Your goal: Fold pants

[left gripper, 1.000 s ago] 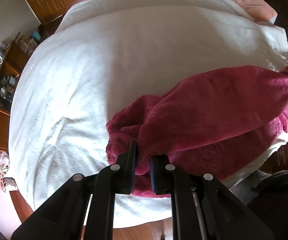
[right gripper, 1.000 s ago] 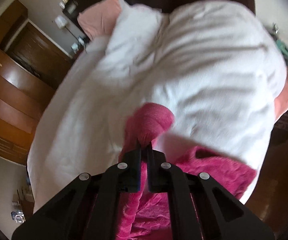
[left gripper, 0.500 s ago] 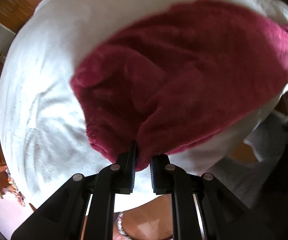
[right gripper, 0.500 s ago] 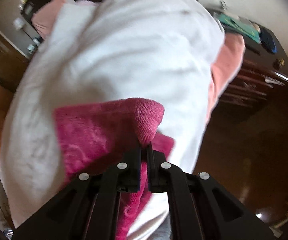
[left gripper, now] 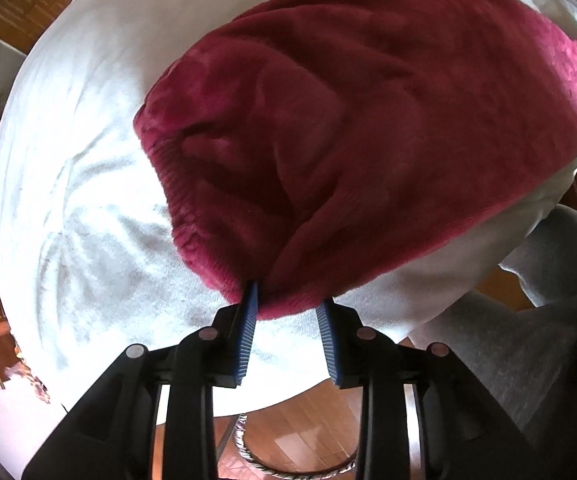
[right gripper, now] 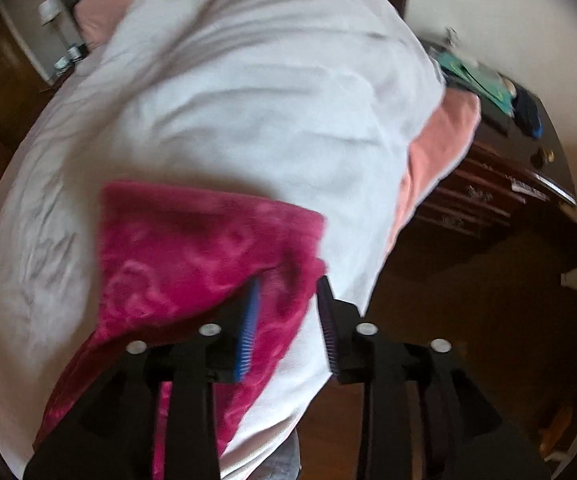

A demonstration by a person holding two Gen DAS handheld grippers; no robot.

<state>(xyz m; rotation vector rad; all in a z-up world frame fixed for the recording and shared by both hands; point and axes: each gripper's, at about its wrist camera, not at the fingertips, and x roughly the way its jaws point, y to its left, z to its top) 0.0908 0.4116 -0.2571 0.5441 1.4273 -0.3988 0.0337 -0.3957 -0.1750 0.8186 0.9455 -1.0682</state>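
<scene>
The red pants (left gripper: 368, 128) lie spread on the white bed (left gripper: 68, 200), reaching ahead of both sets of jaws. The left gripper (left gripper: 288, 304) has just been opening; its 2 jaws stand partly apart, a corner of the pants loose between them. The right gripper (right gripper: 286, 304) has also just been opening, its jaws partly apart over the pants' (right gripper: 192, 252) edge, gripping nothing.

A home bedroom: a bed (right gripper: 248, 120) with white cover and pink pillow (right gripper: 104, 12), a dark wooden dresser (right gripper: 496, 184), wood floor (left gripper: 308, 420).
</scene>
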